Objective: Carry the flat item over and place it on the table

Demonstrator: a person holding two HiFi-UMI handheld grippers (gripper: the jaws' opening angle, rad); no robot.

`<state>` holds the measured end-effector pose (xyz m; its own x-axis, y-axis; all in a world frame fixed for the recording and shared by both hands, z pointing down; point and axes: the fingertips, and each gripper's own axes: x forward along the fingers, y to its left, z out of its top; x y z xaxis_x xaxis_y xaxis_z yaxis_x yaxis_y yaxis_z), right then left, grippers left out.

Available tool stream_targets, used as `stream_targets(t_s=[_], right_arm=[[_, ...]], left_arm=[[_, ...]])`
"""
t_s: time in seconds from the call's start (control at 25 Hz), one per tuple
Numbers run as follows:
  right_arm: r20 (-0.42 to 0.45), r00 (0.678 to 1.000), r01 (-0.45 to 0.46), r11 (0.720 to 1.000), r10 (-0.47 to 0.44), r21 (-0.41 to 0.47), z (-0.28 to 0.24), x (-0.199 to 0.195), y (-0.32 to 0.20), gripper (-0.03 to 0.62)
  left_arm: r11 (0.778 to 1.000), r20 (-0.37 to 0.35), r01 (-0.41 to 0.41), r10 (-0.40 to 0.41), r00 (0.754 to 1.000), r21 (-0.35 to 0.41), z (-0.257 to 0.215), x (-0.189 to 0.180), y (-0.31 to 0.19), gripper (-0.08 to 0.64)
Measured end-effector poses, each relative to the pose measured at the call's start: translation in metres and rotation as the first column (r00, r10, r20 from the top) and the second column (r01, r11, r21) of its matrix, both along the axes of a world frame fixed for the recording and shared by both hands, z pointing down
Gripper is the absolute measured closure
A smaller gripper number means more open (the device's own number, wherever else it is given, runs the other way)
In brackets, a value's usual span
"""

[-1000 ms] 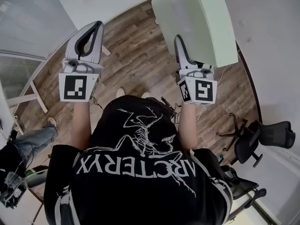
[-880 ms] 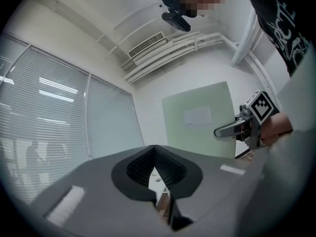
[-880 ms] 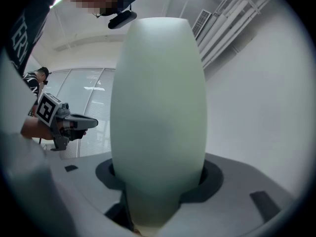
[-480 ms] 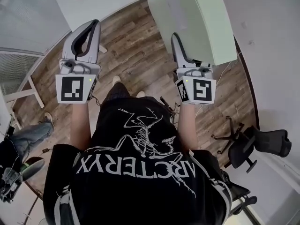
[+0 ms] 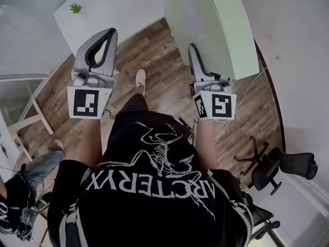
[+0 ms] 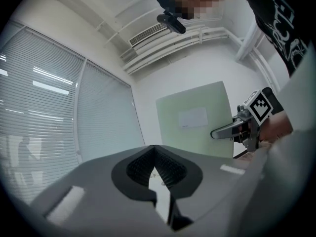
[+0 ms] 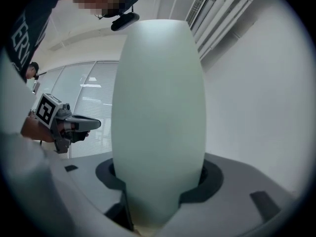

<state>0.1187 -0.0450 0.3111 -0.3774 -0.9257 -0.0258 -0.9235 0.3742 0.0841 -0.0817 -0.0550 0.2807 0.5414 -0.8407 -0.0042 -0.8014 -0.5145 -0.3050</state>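
Person in black printed T-shirt, standing, both arms out front, one tool in each hand.

Left gripper: jaws together at the tips, nothing between them. It is held out level with the other tool and well apart from it, and carries nothing.

Right gripper: jaws clamped on the bottom edge of the flat item, a pale green board. The ribbed pads press on both faces. The board stands upright out of the jaws, its far end past the top of the head view. It is in the air, touching neither floor nor table. From the left gripper view its broad face shows, with a pale rectangular label near the middle.

Below the tools: brown wood-plank floor and one white shoe stepping forward.

To the person's right, near the wall: black office chair.

Behind on the left: another person's leg in jeans.

Farther on, ahead and left: white table with a small green plant near its corner. The board is well apart from the table.
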Motion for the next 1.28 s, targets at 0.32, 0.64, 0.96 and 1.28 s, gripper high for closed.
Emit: stream_targets(t_s=[0.32,0.64,0.96,1.28], right_arm=[[-0.011,0.998,-0.054,0.998,0.054,-0.018,-0.014,-0.042,-0.142,0.328],[-0.03,0.997,-0.066,0.997,0.065,-0.047,-0.005,-0.057,-0.204,0.328],[0.005,1.0,-0.015,0.996,0.016,-0.086,0.019,-0.06,-0.239,0.328],[0.029,0.999,-0.008,0.982,0.014,-0.188,0.099,-0.057,-0.287,0.329]], left_arm=[[0.996,0.011,-0.086,0.086,0.996,-0.03,0.001,-0.027,-0.148,0.572],[0.991,-0.026,-0.098,0.096,0.995,-0.09,0.018,-0.039,-0.205,0.572],[0.992,-0.045,-0.025,0.019,0.999,-0.125,0.03,-0.042,-0.218,0.571],[0.988,-0.018,0.025,-0.028,0.999,-0.153,0.033,-0.035,-0.219,0.571]])
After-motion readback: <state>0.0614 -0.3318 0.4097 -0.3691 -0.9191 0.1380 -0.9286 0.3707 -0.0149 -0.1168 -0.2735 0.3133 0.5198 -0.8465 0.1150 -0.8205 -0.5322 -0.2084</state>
